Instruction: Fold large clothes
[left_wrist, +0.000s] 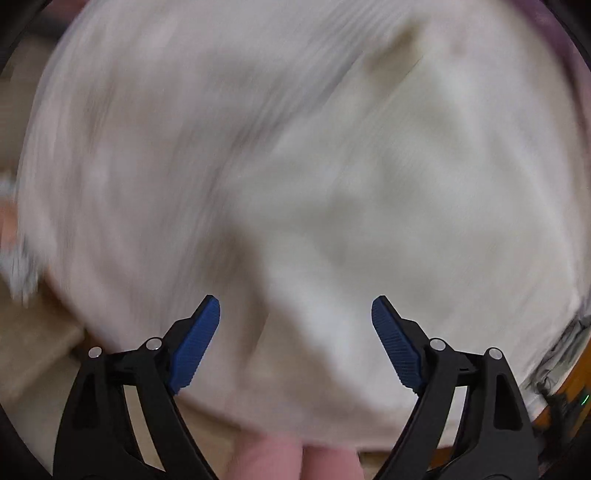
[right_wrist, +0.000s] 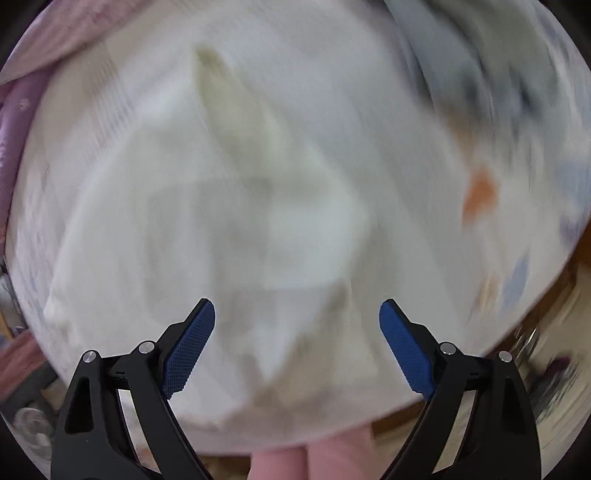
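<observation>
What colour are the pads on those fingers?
Dark blue pads with a fine textured surface, on black fingers; sharpest in the right wrist view.

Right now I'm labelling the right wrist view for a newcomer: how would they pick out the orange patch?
Start from the big white cloth that fills the picture beneath the open right tool. Go to its right side, above and to the right of the right-hand blue pad. The orange patch is the one warm, bright blot there; the marks near it are pale blue or grey.

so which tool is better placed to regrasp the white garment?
Probably right, marginally. Both the left tool and right tool are open and empty, but the right view shows the white garment's folded layers beneath it. Blur limits certainty.
</observation>
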